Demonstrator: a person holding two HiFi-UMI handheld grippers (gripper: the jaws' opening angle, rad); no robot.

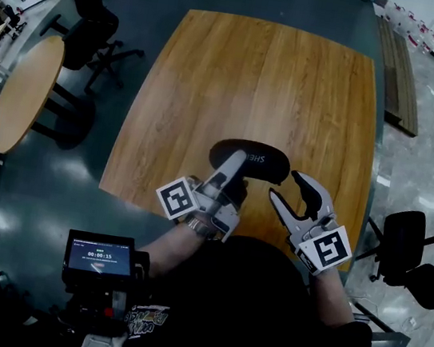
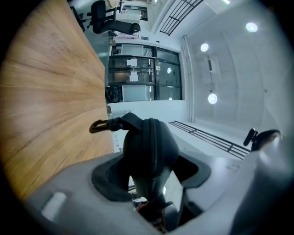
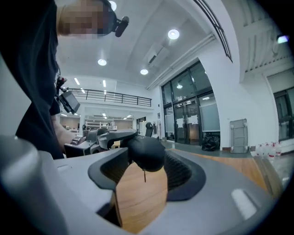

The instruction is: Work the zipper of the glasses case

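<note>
While our left tongs pinch the glasses case, our right tongs stand spread just right of it.

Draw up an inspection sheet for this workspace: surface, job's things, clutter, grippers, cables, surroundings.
Surface: wooden table, only the case on it.
Job's things: black glasses case near the table's near edge; its pull loop sticks out at one end.
Clutter: nothing seen.
Grippers: left gripper clamped on the case; right gripper open beside the case's right end, pads not pressing.
Cables: nothing seen.
Surroundings: round table and office chairs stand around; small lit screen by the person's body.
</note>
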